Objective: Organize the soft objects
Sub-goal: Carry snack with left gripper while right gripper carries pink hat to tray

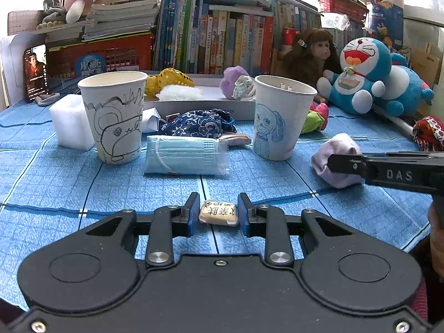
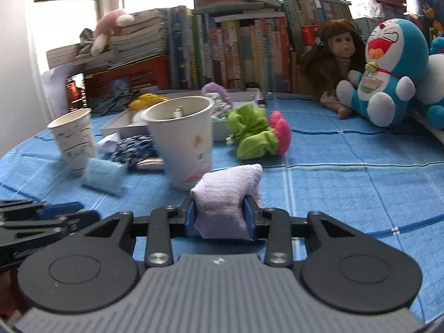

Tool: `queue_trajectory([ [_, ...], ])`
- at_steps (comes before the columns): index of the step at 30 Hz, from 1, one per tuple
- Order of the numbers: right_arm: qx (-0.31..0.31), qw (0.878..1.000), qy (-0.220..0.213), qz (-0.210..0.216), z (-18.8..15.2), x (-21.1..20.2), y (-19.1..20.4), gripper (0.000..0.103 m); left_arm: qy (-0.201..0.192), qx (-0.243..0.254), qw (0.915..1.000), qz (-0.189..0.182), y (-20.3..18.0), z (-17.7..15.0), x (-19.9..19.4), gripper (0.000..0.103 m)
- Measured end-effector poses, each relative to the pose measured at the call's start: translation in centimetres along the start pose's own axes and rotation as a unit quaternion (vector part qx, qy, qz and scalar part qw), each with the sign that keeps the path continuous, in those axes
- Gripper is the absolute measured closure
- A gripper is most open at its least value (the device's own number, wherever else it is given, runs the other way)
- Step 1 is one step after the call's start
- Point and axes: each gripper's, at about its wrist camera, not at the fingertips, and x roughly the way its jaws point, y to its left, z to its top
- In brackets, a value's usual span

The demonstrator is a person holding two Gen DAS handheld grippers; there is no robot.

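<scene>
The left hand-held gripper [image 1: 218, 215] pinches a small packet [image 1: 219, 213]; the right hand-held gripper [image 2: 219, 217] clamps a lilac sock [image 2: 228, 194].

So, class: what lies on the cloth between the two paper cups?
In the left wrist view, a blue face mask pack lies between the left cup and right cup, with dark floral fabric behind it.

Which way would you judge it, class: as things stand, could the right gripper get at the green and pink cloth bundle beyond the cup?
Probably not yet. The right gripper is shut on the lilac sock, so its jaws are occupied. The blue cloth between it and the green and pink bundle looks bare otherwise.
</scene>
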Motion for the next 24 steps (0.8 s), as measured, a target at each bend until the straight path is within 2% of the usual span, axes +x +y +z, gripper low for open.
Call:
queue_trajectory([
  [3, -0.006, 1.000, 0.000, 0.010, -0.4, -0.6, 0.7, 0.063, -0.001, 0.005, 1.0000, 0.000, -0.1, -0.2, -0.2, 0.069],
  [10, -0.015, 1.000, -0.002, 0.023, -1.1, -1.3, 1.9, 0.063, -0.004, 0.014, 0.9999, 0.006, -0.4, -0.6, -0.3, 0.068],
  [12, -0.015, 0.999, -0.001, 0.030, -1.2, -1.4, 2.2, 0.063, -0.004, 0.013, 0.9999, 0.006, -0.3, -0.6, -0.3, 0.070],
  [13, -0.015, 0.999, -0.001, 0.033, -1.2, -1.4, 2.4, 0.063, -0.004, 0.013, 0.9999, 0.006, -0.3, -0.6, -0.3, 0.076],
  [19, -0.020, 0.999, -0.005, 0.047, -1.2, -1.6, 3.3, 0.063, -0.007, 0.020, 0.9998, 0.002, -0.6, -0.5, -0.6, 0.077],
  [24, -0.021, 0.998, -0.020, 0.058, -0.2, -2.1, 3.8, 0.064, -0.024, 0.026, 0.9994, -0.005, -0.7, 0.9, -1.5, 0.077],
])
